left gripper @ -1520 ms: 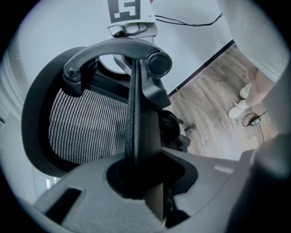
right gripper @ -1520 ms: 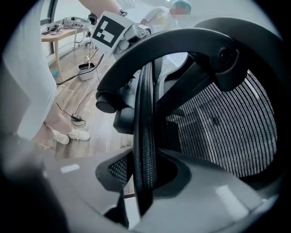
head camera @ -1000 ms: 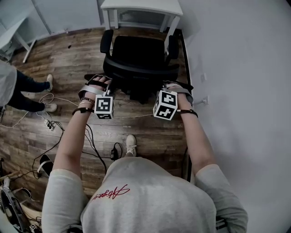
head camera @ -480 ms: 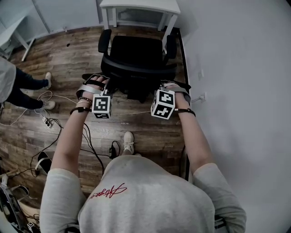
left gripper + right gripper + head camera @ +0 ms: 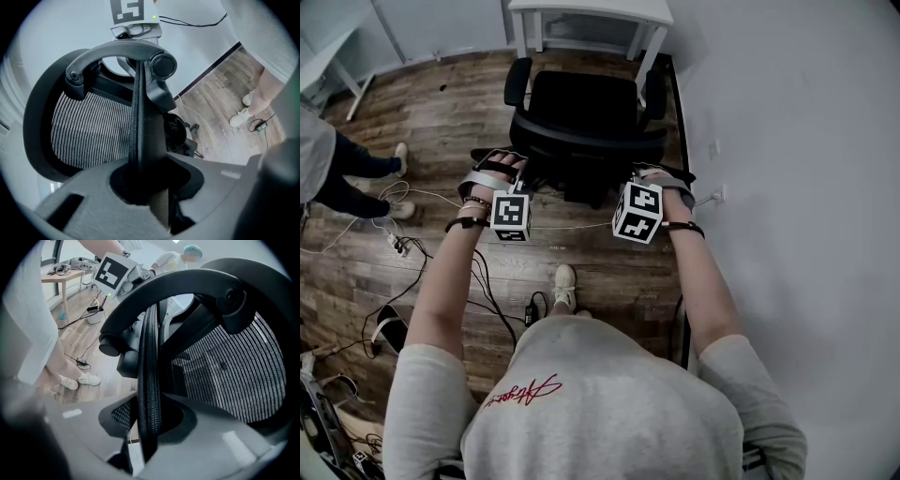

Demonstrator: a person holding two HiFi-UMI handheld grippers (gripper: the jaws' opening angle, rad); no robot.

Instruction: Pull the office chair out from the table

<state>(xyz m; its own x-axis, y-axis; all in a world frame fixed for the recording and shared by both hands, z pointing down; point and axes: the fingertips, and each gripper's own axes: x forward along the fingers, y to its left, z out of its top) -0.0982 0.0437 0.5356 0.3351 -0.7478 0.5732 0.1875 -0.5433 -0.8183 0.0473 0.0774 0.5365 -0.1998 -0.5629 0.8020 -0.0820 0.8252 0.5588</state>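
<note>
The black office chair (image 5: 581, 108) stands on the wood floor just in front of the white table (image 5: 581, 7), its mesh back toward me. My left gripper (image 5: 523, 171) holds the back's left edge and my right gripper (image 5: 649, 172) holds its right edge. In the left gripper view the jaws of the left gripper (image 5: 143, 187) are shut on the back's black rim (image 5: 138, 122), the mesh (image 5: 89, 131) to its left. In the right gripper view the right gripper (image 5: 150, 427) clamps the other rim (image 5: 149, 357), beside the mesh (image 5: 234, 376).
A white wall (image 5: 787, 187) runs close along the chair's right side. Cables (image 5: 403, 248) and a power adapter (image 5: 532, 309) lie on the floor at my left. Another person (image 5: 337, 173) stands at the far left, near a second table (image 5: 328, 66).
Both grippers have drawn a little toward me with the chair, and the gap between chair and table has grown slightly. Both grips are unchanged.
</note>
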